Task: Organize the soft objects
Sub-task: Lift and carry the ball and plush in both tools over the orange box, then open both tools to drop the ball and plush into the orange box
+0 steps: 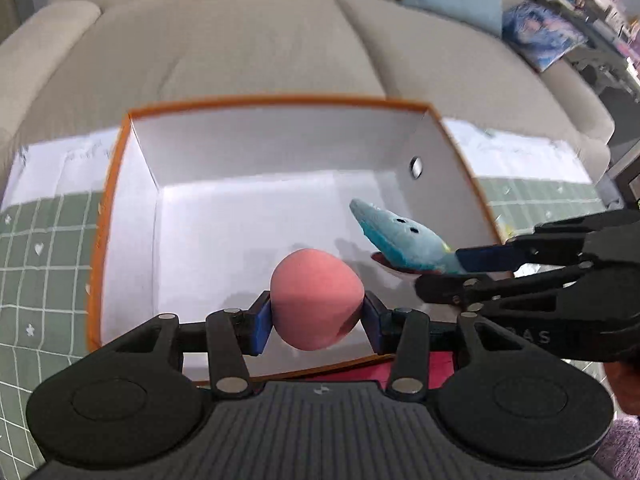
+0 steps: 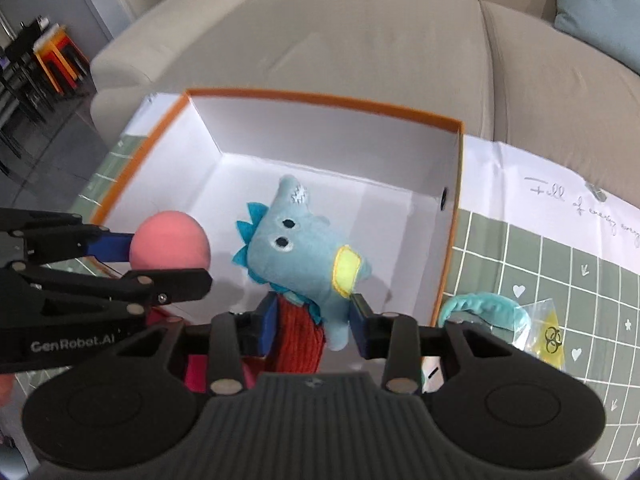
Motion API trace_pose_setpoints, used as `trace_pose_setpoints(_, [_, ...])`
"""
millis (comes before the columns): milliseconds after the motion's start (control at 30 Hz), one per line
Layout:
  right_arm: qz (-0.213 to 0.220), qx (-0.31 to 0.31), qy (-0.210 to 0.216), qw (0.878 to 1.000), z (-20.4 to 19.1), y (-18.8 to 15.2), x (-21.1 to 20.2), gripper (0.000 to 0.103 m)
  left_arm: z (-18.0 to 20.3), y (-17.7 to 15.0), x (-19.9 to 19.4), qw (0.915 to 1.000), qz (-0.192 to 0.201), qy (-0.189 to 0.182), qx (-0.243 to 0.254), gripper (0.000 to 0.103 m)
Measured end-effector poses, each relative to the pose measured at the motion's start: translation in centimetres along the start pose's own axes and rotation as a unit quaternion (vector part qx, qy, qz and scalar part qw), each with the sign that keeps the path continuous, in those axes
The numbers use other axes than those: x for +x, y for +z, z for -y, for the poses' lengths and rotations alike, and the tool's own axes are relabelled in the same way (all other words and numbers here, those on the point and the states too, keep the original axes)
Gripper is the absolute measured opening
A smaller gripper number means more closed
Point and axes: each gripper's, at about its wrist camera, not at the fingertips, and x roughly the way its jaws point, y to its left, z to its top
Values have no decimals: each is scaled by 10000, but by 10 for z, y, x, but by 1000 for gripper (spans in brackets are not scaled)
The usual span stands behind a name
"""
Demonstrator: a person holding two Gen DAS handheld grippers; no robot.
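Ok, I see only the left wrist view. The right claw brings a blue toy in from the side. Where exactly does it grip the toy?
Observer: The right claw pinches the blue plush toy low down, on its red ribbed part and one blue limb.
Operator: Is any other soft thing waiting outside the box?
Observer: Yes, a curved teal plush piece lies on the green grid mat, just right of the orange-rimmed box.
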Motion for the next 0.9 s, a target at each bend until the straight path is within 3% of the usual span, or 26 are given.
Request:
trace_pose_setpoints(133, [-270, -73, -40, 9996, 1, 2, 17, 44, -5, -1, 9, 9999, -106, 85, -93, 57])
trace_pose_setpoints(367, [-179, 51, -47, 9998, 1, 3, 10, 50, -4, -3, -11, 9997, 57, 187, -168, 81])
trace_pose_setpoints(567, [212, 69, 4, 9998, -1, -6, -40, 51, 15, -19, -60, 9980, 603, 160, 34, 78])
trace_pose_setpoints(733, [807, -2, 54, 9967, -5, -42, -98, 54, 53, -61, -111, 9908, 1271, -51, 467, 78])
trace_pose_setpoints(900, [1331, 6, -9, 9911, 3, -107, -145, 58, 94, -114, -134, 9850, 1502, -682, 497, 78])
